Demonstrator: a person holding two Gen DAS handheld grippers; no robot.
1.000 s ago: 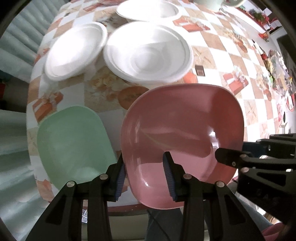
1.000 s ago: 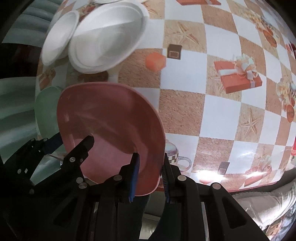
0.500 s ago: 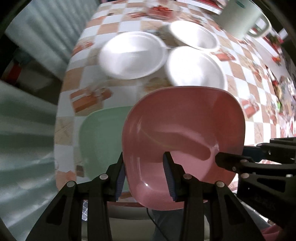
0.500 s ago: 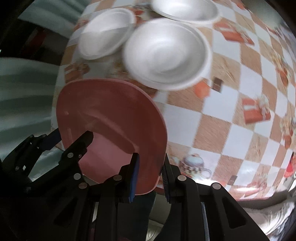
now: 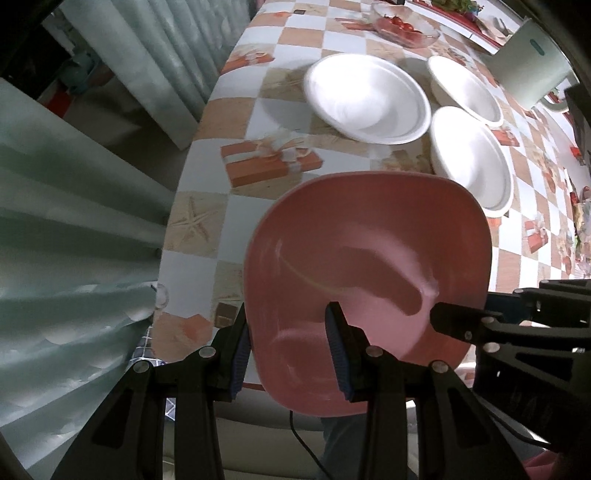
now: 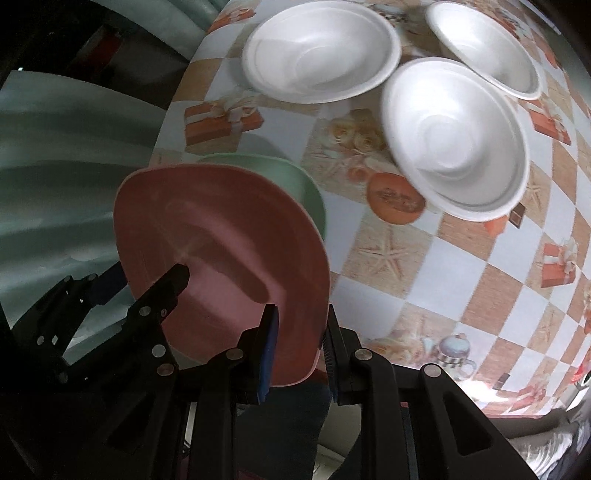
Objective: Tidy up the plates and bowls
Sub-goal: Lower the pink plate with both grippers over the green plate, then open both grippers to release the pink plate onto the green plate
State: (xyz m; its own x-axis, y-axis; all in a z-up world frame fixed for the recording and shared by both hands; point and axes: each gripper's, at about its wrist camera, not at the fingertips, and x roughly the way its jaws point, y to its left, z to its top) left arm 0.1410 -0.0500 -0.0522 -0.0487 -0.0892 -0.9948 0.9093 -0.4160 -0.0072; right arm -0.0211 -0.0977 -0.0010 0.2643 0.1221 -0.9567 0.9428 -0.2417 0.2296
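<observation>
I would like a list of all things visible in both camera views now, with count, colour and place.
pink plate: 1, pink, held above the table's near edge by both grippers
green plate: 1, pale green, on the table under the pink plate
foam bowls: 3, white, clustered further back
glass dish: 1, clear, red contents, far end
tablecloth: 1, checked orange and white
left gripper: 1, black, on the plate's rim
right gripper: 1, black, on the opposite rim

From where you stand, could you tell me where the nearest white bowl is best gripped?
Grip the white bowl by its flared rim on the side facing us, coming from above: one of the fingers inside, one outside. Its far edge overlaps another bowl.
</observation>
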